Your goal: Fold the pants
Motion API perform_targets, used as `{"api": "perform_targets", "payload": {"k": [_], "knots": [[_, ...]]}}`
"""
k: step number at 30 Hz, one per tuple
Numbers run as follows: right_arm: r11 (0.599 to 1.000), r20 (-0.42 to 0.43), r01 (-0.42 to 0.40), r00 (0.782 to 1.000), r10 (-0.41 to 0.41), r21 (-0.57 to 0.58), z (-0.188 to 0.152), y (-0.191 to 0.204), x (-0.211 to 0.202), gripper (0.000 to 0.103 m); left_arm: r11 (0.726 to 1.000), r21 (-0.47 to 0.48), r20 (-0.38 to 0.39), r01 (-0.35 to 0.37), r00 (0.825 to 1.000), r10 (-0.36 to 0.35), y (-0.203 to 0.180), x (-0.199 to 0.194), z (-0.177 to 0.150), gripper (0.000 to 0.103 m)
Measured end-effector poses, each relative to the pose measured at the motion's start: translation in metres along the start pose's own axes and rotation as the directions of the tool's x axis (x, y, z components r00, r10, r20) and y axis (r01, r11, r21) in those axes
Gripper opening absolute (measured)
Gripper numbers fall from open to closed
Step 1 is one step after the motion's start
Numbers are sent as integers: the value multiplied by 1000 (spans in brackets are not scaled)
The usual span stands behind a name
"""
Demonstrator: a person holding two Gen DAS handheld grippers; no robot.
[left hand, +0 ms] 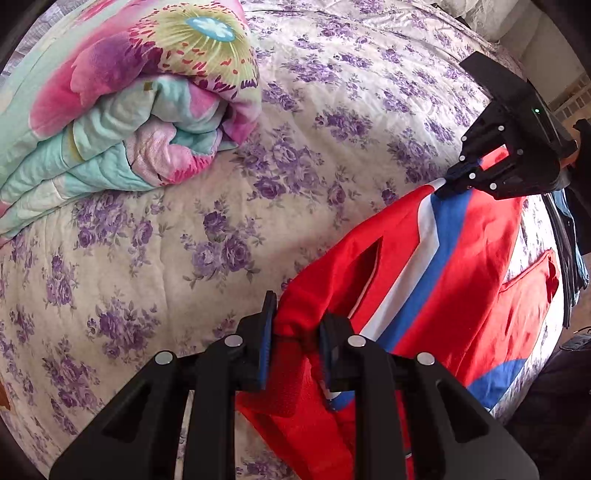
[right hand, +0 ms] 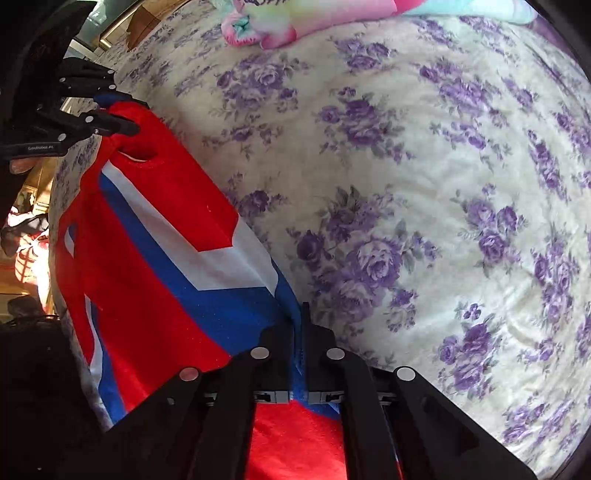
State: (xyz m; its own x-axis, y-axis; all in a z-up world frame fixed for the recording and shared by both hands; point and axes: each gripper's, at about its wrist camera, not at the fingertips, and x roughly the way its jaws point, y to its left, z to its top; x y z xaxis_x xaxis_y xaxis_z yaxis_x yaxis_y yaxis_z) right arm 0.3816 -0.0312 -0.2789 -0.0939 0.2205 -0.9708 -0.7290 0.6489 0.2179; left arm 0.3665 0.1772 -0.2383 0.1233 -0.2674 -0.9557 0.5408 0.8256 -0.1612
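Red pants point(left hand: 461, 266) with a blue and white stripe lie near the bed's edge, stretched between my two grippers. In the left wrist view my left gripper point(left hand: 297, 343) is shut on a bunched red corner of the fabric, which fills the gap between its blue pads. My right gripper point(left hand: 454, 181) pinches the far end of the pants at the stripe. From the right wrist view, the right gripper point(right hand: 298, 332) is shut tight on the blue edge of the pants point(right hand: 147, 221). Further off, the left gripper point(right hand: 125, 114) holds the red corner by a pocket slit.
The bed is covered by a cream quilt with purple flowers point(left hand: 221, 240) point(right hand: 406, 221). A folded pink and mint flowered blanket point(left hand: 129, 110) point(right hand: 295, 22) lies further in on the bed. Dark clothing point(left hand: 572, 240) hangs at the bed's edge beside the pants.
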Motion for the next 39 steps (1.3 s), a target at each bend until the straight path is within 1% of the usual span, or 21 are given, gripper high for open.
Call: {"api": "perform_targets", "payload": {"k": [4,6,8,10,13,15,17,19,21,22,24,25,27,28,30,31,33,34,35,37,39], "knots": [[996,108,26,994,-35,81,-4,-4,-25,3,999,-38,13,-18,1000,19,4,-2,4,19],[994,123,41,991,-53,99,-9,1,-34,3,998,-52,26,-21,999,22,2,-8,5,19],[994,138,44,989,-58,101,-17,10,-49,3,999,-35,45,-29,999,31,-4,-22,3,19],[994,173,26,984,-43,102,-31,20,-73,3,999,-13,72,-34,997,34,-14,-43,-7,19],[994,235,-31,972,6,105,-65,48,-110,3,999,21,126,-34,992,31,-33,-83,-34,19],[994,251,-58,967,33,95,-94,85,-118,3,999,28,137,-18,990,14,-45,-99,-59,19],[994,230,-62,972,39,91,-117,127,-106,3,999,42,111,-7,994,2,-57,-104,-88,19],[991,194,-71,980,49,111,-142,164,-83,3,998,68,46,-9,999,6,-72,-92,-117,19],[987,165,-78,985,54,142,-162,192,-53,3,996,87,-31,-23,999,26,-83,-69,-139,18],[985,154,-69,987,44,159,-169,202,-36,3,995,93,-68,-31,997,37,-86,-54,-148,18],[976,137,-49,990,20,212,-178,212,-5,3,994,96,-125,-52,990,64,-86,-24,-163,18],[969,130,-37,992,5,243,-181,214,9,3,994,93,-127,-49,990,61,-84,-14,-165,18],[958,107,-12,994,-19,285,-186,213,28,3,997,74,-101,-26,994,33,-81,-15,-163,19],[954,112,-14,994,-21,301,-187,212,32,3,998,69,-97,-13,995,19,-79,-17,-161,19],[945,117,-32,993,-7,327,-187,209,33,3,995,95,-94,-8,995,17,-81,-22,-163,23],[942,117,-39,993,-1,333,-187,207,31,3,994,105,-96,-2,995,12,-82,-26,-164,28],[942,117,-38,993,-1,333,-188,206,29,3,994,111,-92,25,996,-15,-84,-40,-170,55],[942,118,-33,993,-7,333,-189,205,30,3,993,117,-77,14,997,-5,-86,-50,-174,63],[942,119,-28,993,-13,335,-189,205,30,3,993,120,-61,-12,998,19,-85,-60,-179,74],[938,123,-28,992,-16,346,-189,203,34,4,995,100,-41,-20,999,24,-82,-78,-188,75],[935,127,-31,992,-15,353,-189,201,33,4,999,50,12,-8,1000,7,-81,-97,-198,75]]}}
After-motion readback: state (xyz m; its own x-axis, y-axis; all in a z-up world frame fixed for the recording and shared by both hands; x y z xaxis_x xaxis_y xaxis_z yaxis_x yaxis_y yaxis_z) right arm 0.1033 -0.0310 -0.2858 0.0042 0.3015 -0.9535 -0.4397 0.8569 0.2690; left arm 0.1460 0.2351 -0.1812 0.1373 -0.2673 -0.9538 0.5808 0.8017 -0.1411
